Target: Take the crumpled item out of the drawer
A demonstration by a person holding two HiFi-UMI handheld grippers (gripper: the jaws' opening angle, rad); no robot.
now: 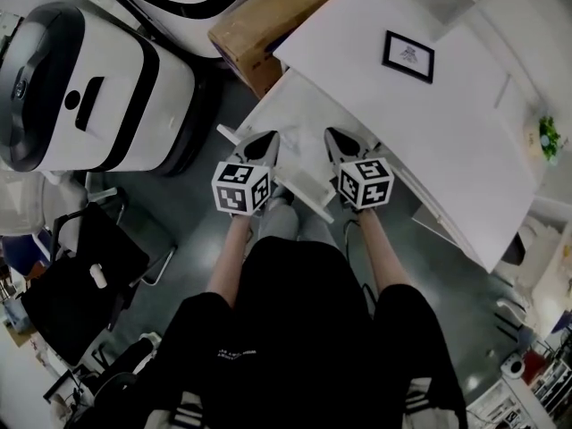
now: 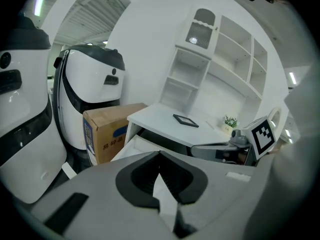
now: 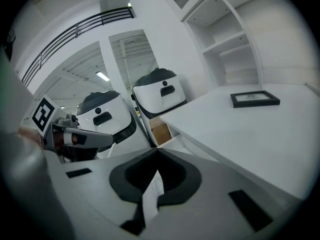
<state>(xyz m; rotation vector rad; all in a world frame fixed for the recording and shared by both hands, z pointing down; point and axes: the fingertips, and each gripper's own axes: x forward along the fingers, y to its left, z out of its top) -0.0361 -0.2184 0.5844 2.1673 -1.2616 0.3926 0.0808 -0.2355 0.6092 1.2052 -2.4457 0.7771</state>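
Over the open drawer [image 1: 308, 189] of the desk [image 1: 402, 141], left tool [image 1: 264, 146] and right tool [image 1: 340, 143] hover with jaws pressed together, empty.

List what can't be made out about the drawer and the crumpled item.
Crumpled item: in no view; in the head view the left gripper and right gripper cover part of the drawer.
Drawer's inside: left gripper view shows only its edge, the gripper's body hiding the rest.
Frame print: too small, every view.
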